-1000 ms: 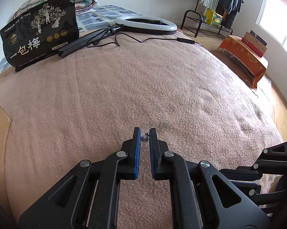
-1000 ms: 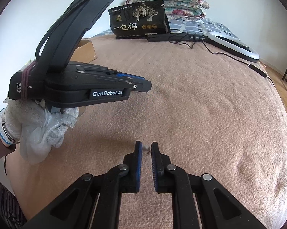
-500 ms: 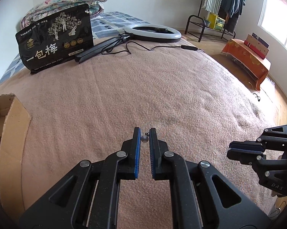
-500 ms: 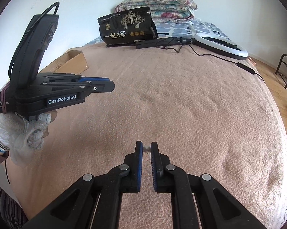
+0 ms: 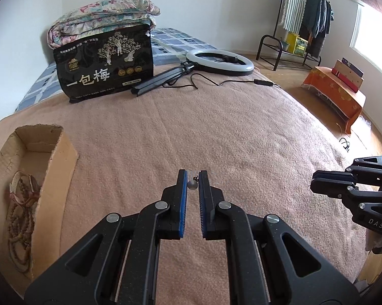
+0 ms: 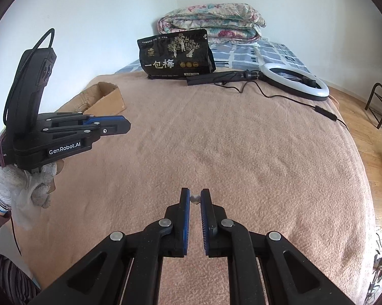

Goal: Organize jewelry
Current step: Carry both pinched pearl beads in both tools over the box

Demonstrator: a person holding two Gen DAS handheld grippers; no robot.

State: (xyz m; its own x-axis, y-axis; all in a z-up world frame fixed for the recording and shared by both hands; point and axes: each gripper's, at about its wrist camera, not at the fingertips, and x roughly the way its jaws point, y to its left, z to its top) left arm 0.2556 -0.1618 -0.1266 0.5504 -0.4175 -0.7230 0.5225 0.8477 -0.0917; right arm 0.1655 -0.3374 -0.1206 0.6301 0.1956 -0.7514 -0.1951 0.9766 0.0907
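Pink blanket (image 5: 216,132) spreads across the bed. At its far edge a black snack bag (image 5: 104,66) stands upright, folded floral quilt (image 5: 102,23) behind it. Just beside the bag lies a ring light (image 5: 220,61), cable trailing. Clothes rack (image 5: 305,17) stands off right.

Both wrist views low, sharing blanket (image 5: 216,132)

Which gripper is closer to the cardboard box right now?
Left. The left gripper hangs just beside the cardboard box, holding a small bead. The right gripper, also holding a bead, is farther out over the blanket.
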